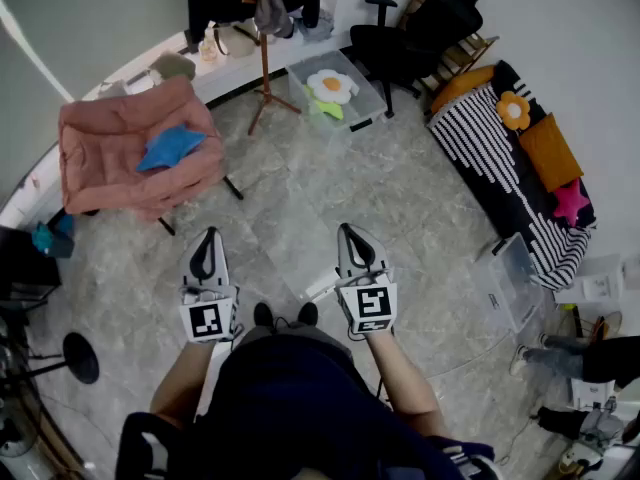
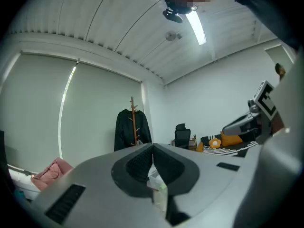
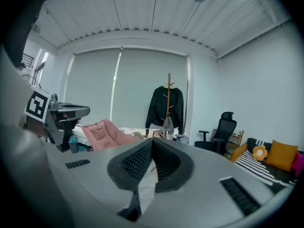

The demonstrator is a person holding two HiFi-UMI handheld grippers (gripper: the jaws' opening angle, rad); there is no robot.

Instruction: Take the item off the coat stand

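Around me lies a grey marbled floor (image 1: 330, 198). A pink armchair (image 1: 110, 148) stands left, a black office chair (image 1: 420, 28) and a striped sofa (image 1: 490, 158) right. A pale roller blind (image 3: 90, 84) hangs drawn ahead; a strip light (image 2: 195, 26) glows overhead.

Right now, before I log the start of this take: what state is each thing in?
Left gripper: shut, empty.
Right gripper: shut, empty.
Coat stand: upright.
Black coat: hanging on the stand.
Grey cap: hanging on the stand.
Clear bin: holds a flower cushion.
Pink chair: blue cushion lying on it.
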